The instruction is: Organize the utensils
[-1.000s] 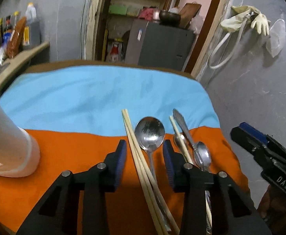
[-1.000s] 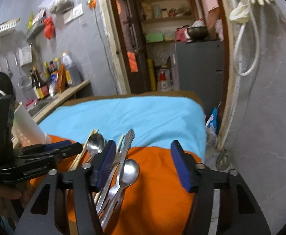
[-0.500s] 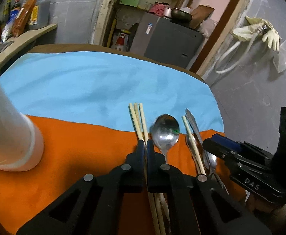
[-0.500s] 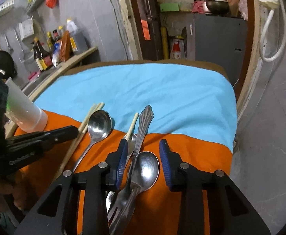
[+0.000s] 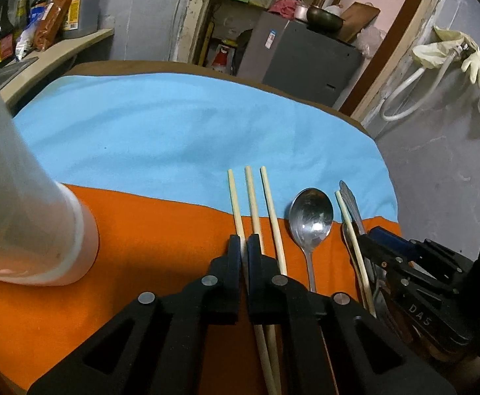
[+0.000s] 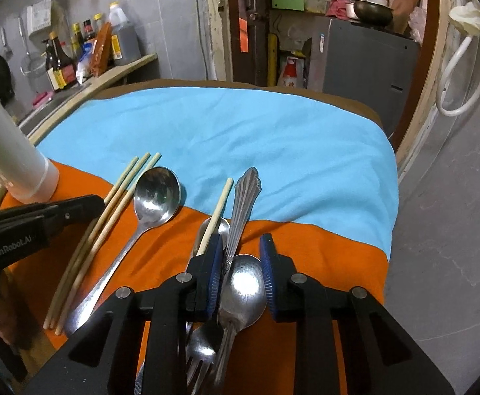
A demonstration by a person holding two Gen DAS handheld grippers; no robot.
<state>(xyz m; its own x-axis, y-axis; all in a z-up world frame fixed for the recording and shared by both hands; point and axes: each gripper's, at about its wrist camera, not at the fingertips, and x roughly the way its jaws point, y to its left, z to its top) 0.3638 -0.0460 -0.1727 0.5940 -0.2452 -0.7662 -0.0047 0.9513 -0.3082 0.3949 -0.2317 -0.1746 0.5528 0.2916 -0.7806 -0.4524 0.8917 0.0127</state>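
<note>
Three wooden chopsticks (image 5: 253,197) lie side by side on the orange cloth (image 5: 161,230). My left gripper (image 5: 244,242) is shut on the middle chopstick. A large steel spoon (image 5: 310,217) lies to their right. In the right wrist view my right gripper (image 6: 241,256) stands around a smaller spoon's bowl (image 6: 245,291), jaws narrowed but apart. A patterned steel handle (image 6: 243,204), a fork (image 6: 200,355) and a lone chopstick (image 6: 218,207) lie piled there. The large spoon (image 6: 154,197) and the three chopsticks (image 6: 108,210) lie to the left.
A white plastic cup (image 5: 19,197) stands on the orange cloth at the left, also in the right wrist view (image 6: 19,164). A blue cloth (image 5: 190,131) covers the far half of the table. The table's right edge drops to a grey floor (image 6: 444,230).
My left gripper closed from wide open onto a chopstick and shifted left; the three chopsticks now lie spread apart. My right gripper narrowed and moved forward over the small spoon.
</note>
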